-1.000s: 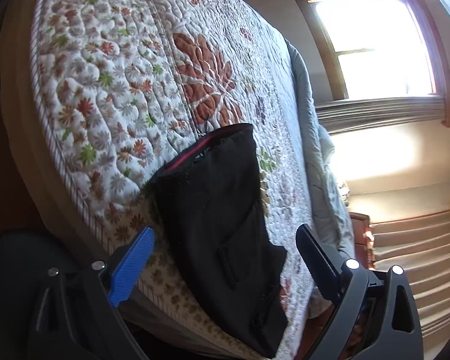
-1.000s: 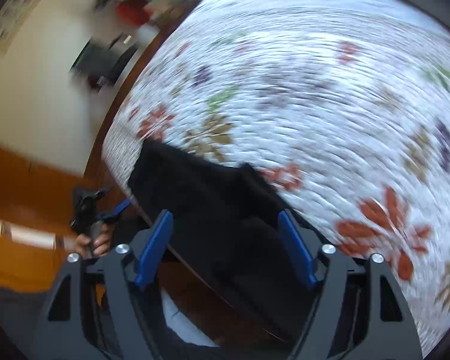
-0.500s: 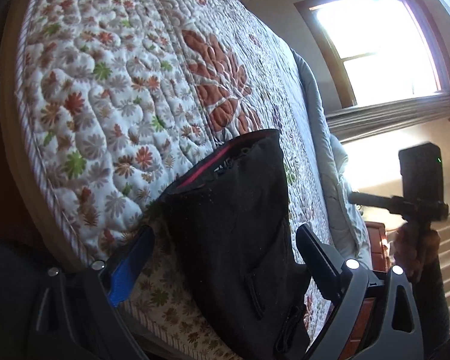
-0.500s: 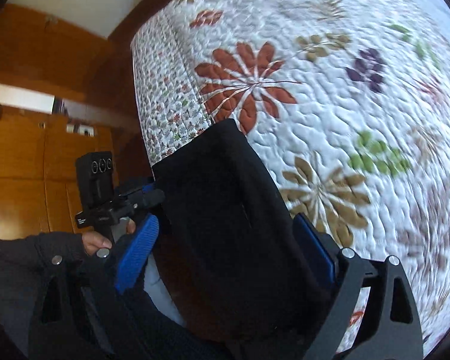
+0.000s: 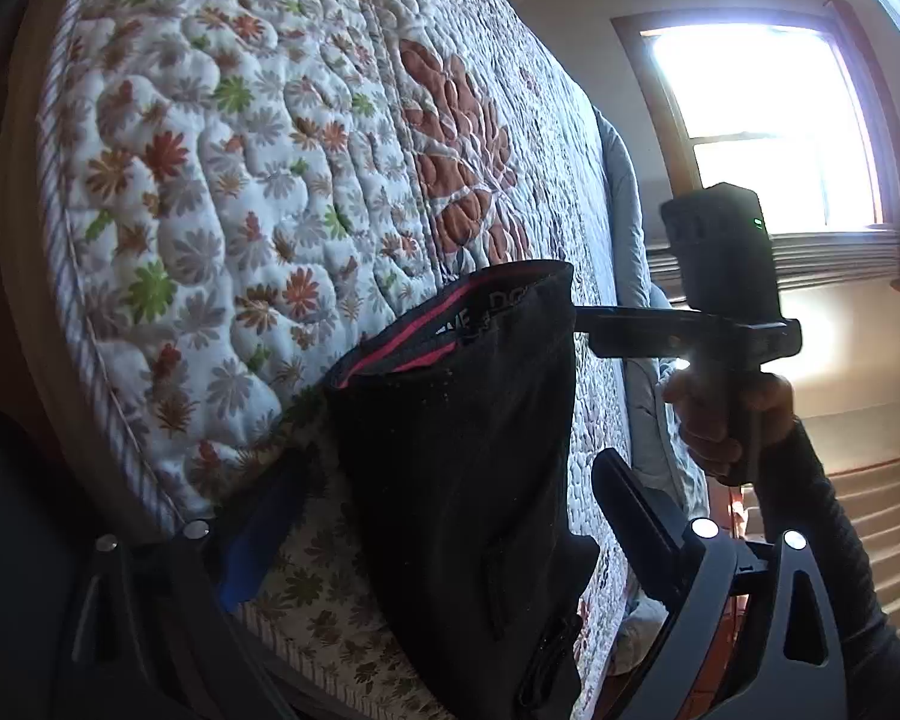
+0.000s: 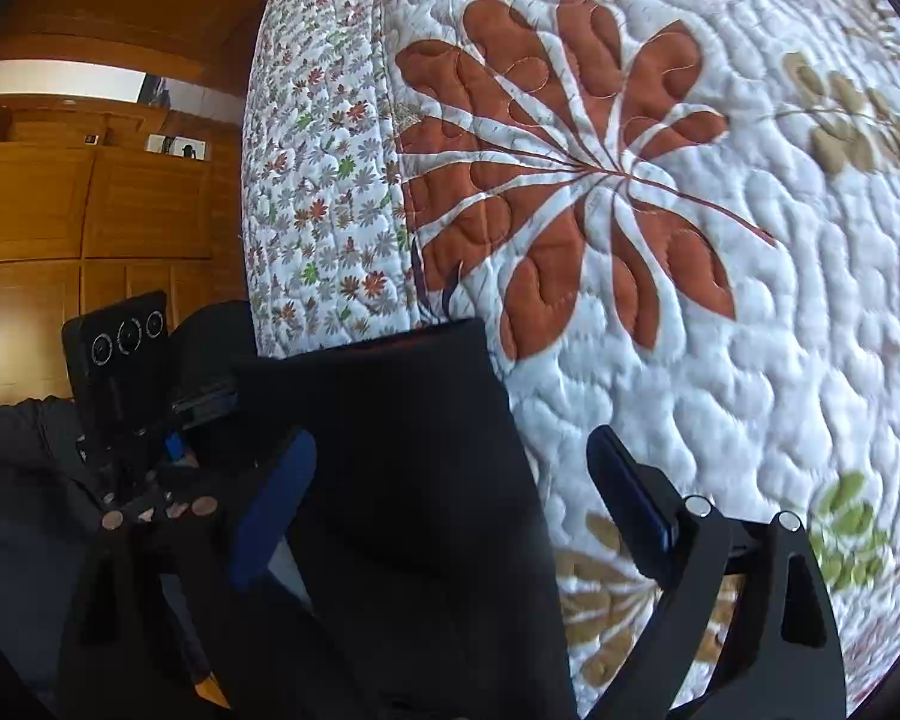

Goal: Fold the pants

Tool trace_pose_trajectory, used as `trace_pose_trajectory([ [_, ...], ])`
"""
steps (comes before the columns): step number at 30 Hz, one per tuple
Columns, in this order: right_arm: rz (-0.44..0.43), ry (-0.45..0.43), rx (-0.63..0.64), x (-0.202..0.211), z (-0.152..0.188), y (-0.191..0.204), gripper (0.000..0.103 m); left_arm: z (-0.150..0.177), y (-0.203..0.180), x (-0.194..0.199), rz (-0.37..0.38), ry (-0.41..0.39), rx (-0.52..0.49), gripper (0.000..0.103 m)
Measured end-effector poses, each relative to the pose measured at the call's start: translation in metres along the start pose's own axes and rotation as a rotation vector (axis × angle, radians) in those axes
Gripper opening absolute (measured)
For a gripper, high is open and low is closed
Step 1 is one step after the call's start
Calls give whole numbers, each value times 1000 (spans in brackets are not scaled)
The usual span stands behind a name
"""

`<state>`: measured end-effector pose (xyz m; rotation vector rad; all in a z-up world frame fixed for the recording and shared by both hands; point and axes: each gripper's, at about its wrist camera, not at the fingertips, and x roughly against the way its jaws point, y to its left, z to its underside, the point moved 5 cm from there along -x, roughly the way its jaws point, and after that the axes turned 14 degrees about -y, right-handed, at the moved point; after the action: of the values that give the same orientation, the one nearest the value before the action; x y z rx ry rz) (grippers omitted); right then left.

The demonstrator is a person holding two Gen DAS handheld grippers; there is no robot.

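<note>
left claw [image 5: 444, 546] spread astride black pants [image 5: 468, 480] | right claw [image 6: 450, 504] spread, apparently at waistband | quilt [image 6: 690, 300] beneath

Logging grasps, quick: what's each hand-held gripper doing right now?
Left hand-held gripper: open, black pants between its fingers.
Right hand-held gripper: open, straddling the pants.

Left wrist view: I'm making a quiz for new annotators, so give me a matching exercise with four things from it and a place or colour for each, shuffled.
Things:
1. pants
2. waistband stripe
3. window
4. large rust-red leaf on the quilt

Descriptions:
A. bright, upper right of the view
B. black, lying on the quilt between the left gripper's fingers
C. pink, along the top edge of the garment
D. printed on the bedding beyond the garment

Pairs: 1-B, 2-C, 3-A, 4-D
</note>
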<state>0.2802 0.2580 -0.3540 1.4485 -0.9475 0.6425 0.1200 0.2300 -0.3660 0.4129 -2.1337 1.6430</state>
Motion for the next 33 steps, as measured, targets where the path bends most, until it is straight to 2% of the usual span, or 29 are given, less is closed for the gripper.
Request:
trace_pose_trajectory([
  [5, -62, 47, 8, -22, -4, -5, 92, -3, 0, -9, -16, 13, 31, 99],
  [7, -81, 50, -7, -22, -5, -7, 92, -4, -1, -9, -21, 27, 36, 95],
  [8, -93, 49, -12, -20, -4, -8, 87, -8, -1, -14, -31, 29, 48, 92],
  [9, -103, 54, -16, -19, -4, -8, 72, -11, 1, -16, -37, 34, 62, 88],
  [10, -121, 69, -23, -19, -3, -7, 66, -12, 2, -16, -44, 43, 74, 84],
  [12, -132, 78, -20, -15, -1, -7, 55, -10, 1, -17, -36, 72, 88, 57],
  [13, -123, 76, -16, -13, 0, -7, 54, -7, 2, -17, -47, 94, 86, 54],
  [18, -110, 58, -18, -6, 1, -2, 38, -7, 0, -18, -48, 104, 67, 27],
  [24, -56, 27, 22, 24, 6, 16, 33, -6, -21, -10, -26, 102, -6, 20],
  [33, 31, -46, 67, 78, 24, 53, 30, -2, -76, 4, 15, 88, -164, 18],
])
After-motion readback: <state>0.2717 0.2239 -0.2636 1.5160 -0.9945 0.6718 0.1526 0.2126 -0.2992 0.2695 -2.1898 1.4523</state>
